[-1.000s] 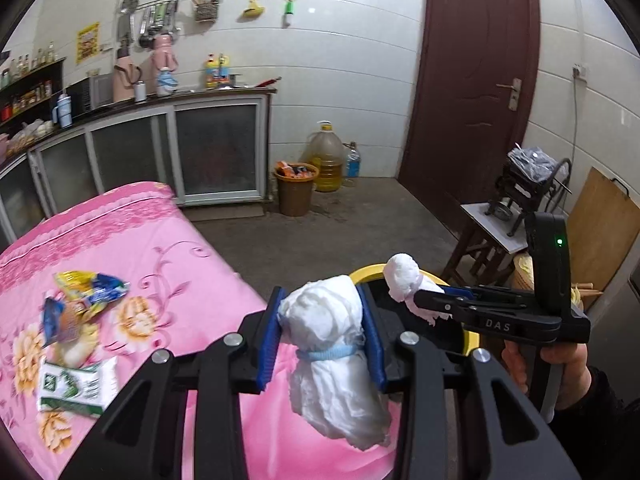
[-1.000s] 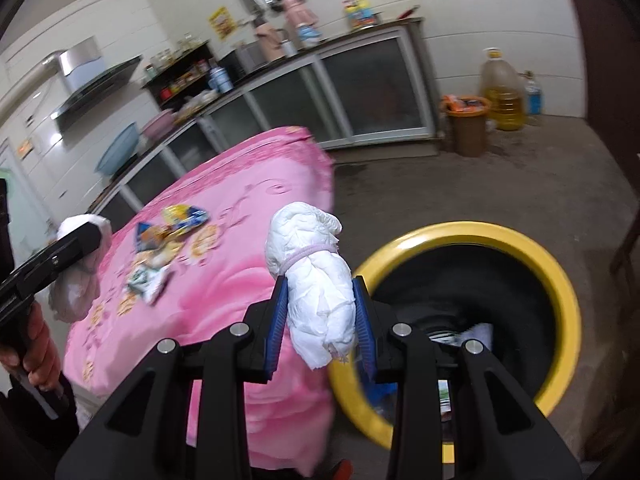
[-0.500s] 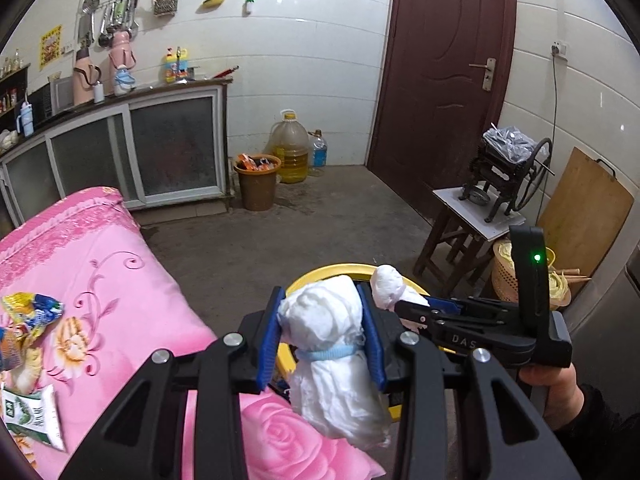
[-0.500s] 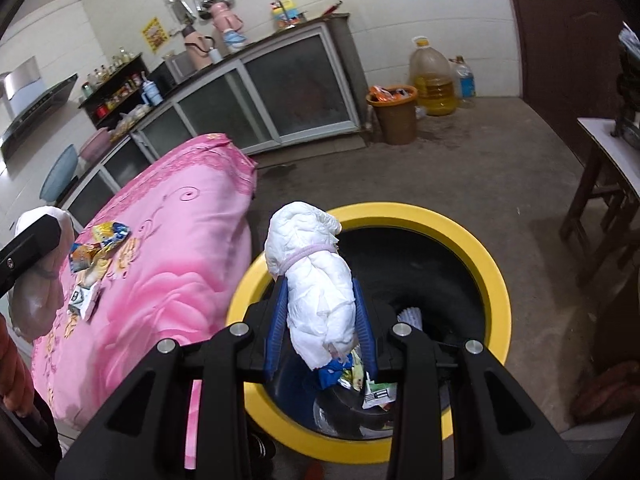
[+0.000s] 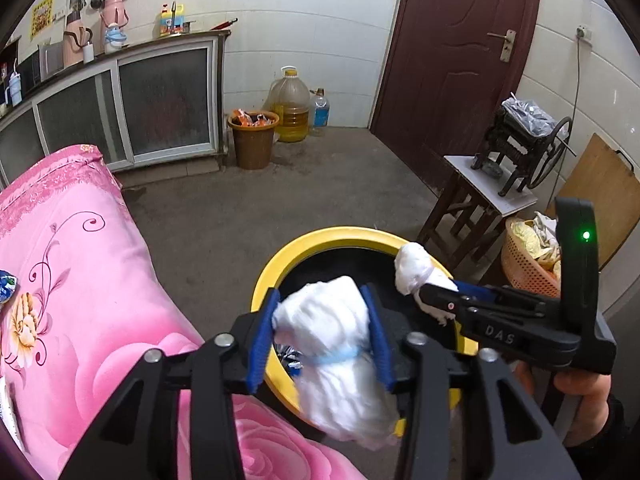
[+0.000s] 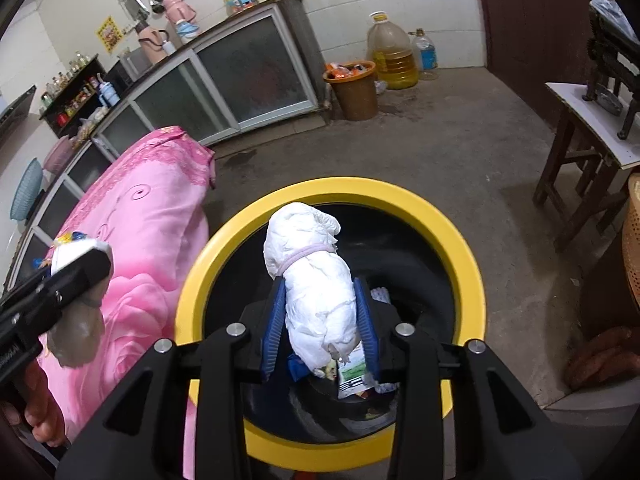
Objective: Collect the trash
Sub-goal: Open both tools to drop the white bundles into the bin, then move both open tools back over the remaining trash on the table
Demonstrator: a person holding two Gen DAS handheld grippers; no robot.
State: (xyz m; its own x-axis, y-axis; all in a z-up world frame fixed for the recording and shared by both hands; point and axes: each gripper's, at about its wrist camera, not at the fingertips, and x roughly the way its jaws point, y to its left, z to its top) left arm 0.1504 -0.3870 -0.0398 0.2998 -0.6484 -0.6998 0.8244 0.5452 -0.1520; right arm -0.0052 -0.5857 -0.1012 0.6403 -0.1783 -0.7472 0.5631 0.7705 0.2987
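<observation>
**Student:** Where both claws hang above the bin, what does each contain?

**Tutor:** Left claw: a white tissue bundle tied with a blue band stands between its blue pads. The jaws have just been opening. The pads stand spread and no longer pinch it, and the bundle is tilted and blurred. Right claw: a second white bundle, tied with a pale band, is upright between its pads. These jaws have also just been opening, and a thin gap shows along the bundle's left side.

**Student:** And where are the bundles relative to the bin?

**Tutor:** The yellow-rimmed black bin stands on the floor just beside the edge of the desk, which is covered by a pink flowered cloth. The right bundle is over the bin's open mouth. The left bundle is over the rim on the side next to the desk's edge. Wrappers lie at the bottom of the bin.

**Student:** Does each camera see the other claw?

**Tutor:** Yes. The left wrist view shows the right claw from the side, gripped by a hand. The right wrist view shows the left claw at the left margin, over the desk's edge.
</observation>
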